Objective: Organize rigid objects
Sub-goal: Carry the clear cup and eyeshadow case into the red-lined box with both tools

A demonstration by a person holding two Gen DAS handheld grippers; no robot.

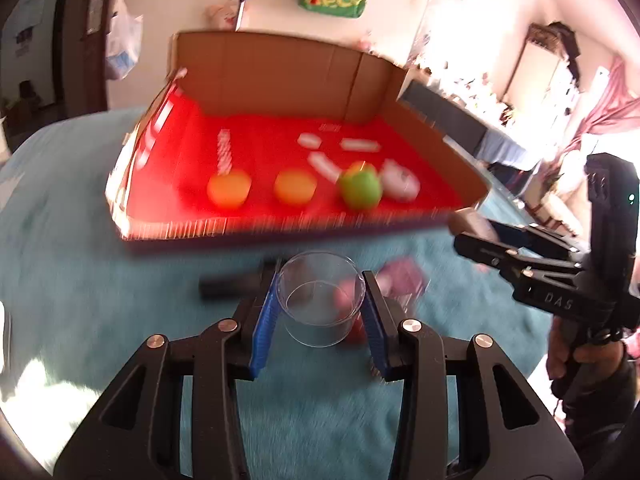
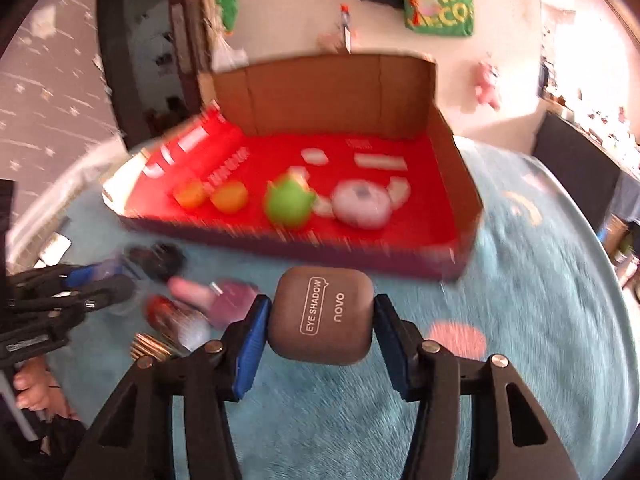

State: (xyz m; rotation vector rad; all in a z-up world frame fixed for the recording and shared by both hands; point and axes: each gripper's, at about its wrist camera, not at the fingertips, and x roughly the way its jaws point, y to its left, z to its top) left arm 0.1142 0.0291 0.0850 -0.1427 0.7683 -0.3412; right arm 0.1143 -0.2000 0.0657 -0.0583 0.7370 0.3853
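My left gripper (image 1: pixel 320 300) is shut on a clear plastic cup (image 1: pixel 320 304), held above the teal blanket in front of the box. My right gripper (image 2: pixel 322 320) is shut on a brown eye shadow case (image 2: pixel 322 316), also in front of the box; it shows at the right of the left wrist view (image 1: pixel 466 222). The cardboard box (image 1: pixel 280 72) with a red floor holds two orange pieces (image 1: pixel 229 189), a green toy (image 1: pixel 360 188) and a white round object (image 1: pixel 400 182). The box also shows in the right wrist view (image 2: pixel 332 92).
On the teal blanket (image 1: pixel 100 280) lie a black cylinder (image 1: pixel 228 286), a purple item (image 2: pixel 232 300), a red-capped item (image 2: pixel 168 312) and a dark round thing (image 2: pixel 160 260). A pink patch (image 2: pixel 456 338) lies at right. Walls and furniture stand behind.
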